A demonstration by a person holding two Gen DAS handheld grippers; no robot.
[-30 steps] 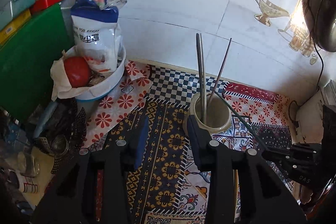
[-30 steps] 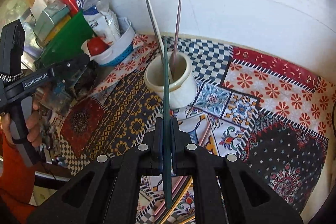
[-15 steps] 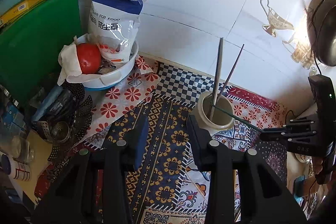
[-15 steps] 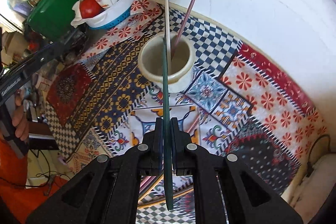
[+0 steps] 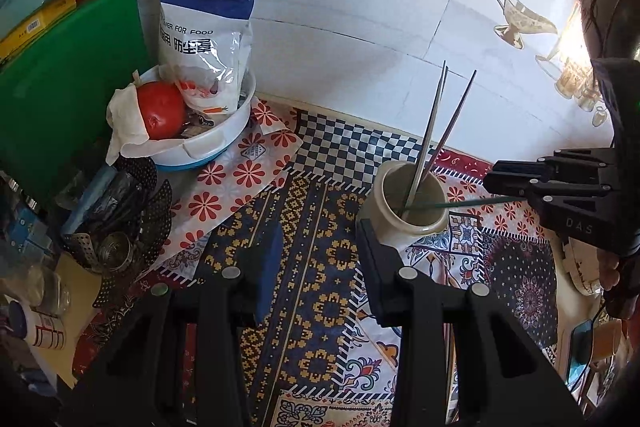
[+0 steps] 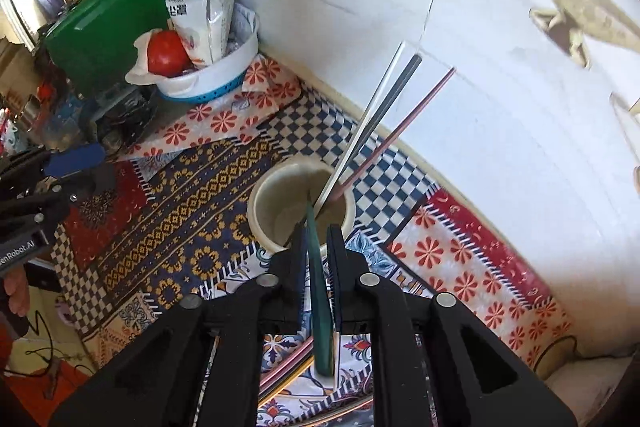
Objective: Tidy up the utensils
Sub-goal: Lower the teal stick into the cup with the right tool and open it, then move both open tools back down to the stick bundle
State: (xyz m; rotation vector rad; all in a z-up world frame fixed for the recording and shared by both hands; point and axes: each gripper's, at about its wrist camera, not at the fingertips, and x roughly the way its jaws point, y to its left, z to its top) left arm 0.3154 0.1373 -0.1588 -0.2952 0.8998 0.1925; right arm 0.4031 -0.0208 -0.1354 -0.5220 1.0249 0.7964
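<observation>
A cream ceramic cup [image 5: 380, 223] [image 6: 260, 211] stands on the patterned mat near the wall. Leaning in it are silver chopsticks [image 5: 432, 123] [image 6: 380, 115] and a pink chopstick [image 5: 456, 119] [image 6: 404, 123]. My right gripper [image 6: 316, 231] [image 5: 486, 181] hovers just over the cup's near rim. Its jaws are opening, and a green chopstick [image 6: 320, 299] [image 5: 472, 203] lies loosely between them with its tip inside the cup. To the cup's left, my left gripper [image 5: 320, 231] [image 6: 80, 169] stands open and empty. More chopsticks [image 6: 288, 367] lie on the mat under the right gripper.
A white bowl [image 5: 208, 147] with a tomato and a food bag sits at the back left, with a green board [image 5: 60, 99] and boxes behind it. A metal steamer basket [image 5: 132, 227] and jars crowd the left edge. The tiled wall [image 5: 360, 7] runs close behind the cup.
The right gripper has rolled and come in over the cup, bringing the green chopstick's tip into it, and its jaws have parted a little. The left gripper has hardly moved.
</observation>
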